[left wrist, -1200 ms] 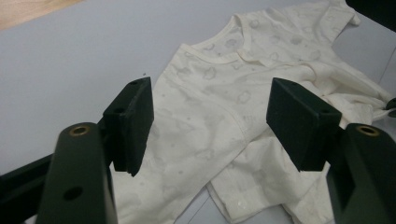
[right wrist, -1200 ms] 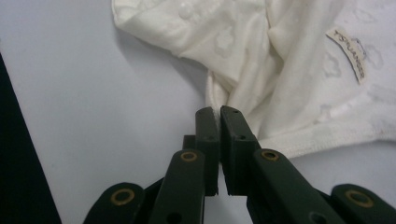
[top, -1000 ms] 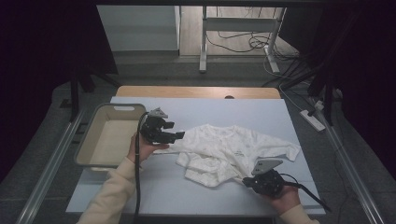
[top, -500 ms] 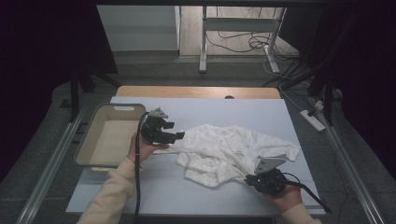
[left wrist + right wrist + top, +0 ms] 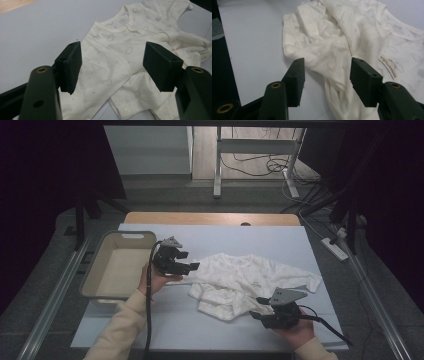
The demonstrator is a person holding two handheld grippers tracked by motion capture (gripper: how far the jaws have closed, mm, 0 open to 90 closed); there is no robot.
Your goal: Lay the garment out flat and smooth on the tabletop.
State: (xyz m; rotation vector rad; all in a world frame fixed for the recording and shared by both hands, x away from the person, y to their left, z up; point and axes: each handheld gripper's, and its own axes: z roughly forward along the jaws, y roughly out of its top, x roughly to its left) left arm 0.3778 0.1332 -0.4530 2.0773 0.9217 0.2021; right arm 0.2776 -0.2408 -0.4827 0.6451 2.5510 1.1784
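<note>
High view dim, surroundings near black; table (image 5: 210,320) evenly lit from above, soft shadows. Gripper views brighter, slightly soft; near jaws mildly blurred. No glare.

Garment (image 5: 250,280) right of bin (image 5: 117,265)

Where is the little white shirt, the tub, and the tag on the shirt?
white shirt (image 5: 250,275), high view, on its chest.
tub (image 5: 93,272), high view, on its left rim.
tag (image 5: 389,65), right gripper view, on the label's middle.
</note>
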